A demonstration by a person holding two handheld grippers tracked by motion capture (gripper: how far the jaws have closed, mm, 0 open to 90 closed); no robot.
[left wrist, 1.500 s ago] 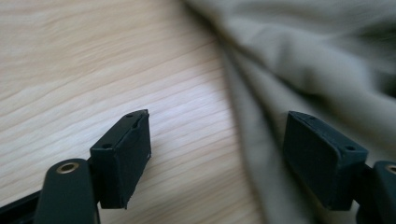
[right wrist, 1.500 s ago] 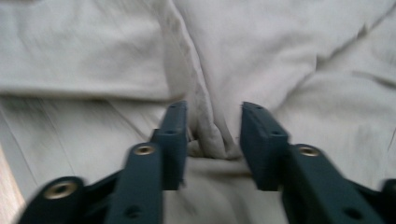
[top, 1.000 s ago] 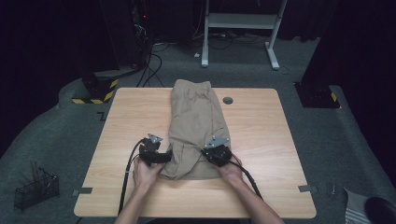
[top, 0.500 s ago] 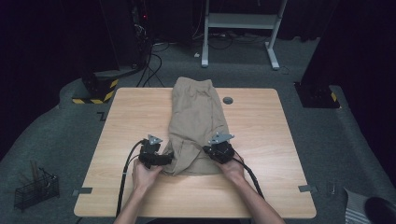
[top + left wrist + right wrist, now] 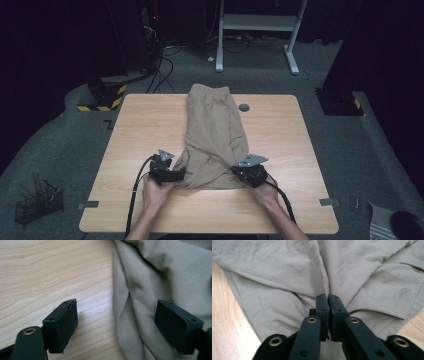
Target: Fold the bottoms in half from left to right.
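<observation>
A pale wooden table (image 5: 150, 130) stands in a dark room. At its near edge the right gripper (image 5: 328, 300) has its jaws pinched together on a fold of the tan trousers (image 5: 215, 135), though they have just eased slightly. The left gripper (image 5: 116, 320) stands wide apart, straddling the cloth's near-left edge without gripping. The garment lies lengthwise up the middle, seemingly halfway folded; the next fold is left. A small grommet (image 5: 243, 107) sits just right of the trousers' far end, out of the way.

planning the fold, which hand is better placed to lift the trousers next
Right, probably. The right gripper looks pinched on a fold of the trousers, while the left gripper has open fingers straddling the cloth's edge on the table.
</observation>
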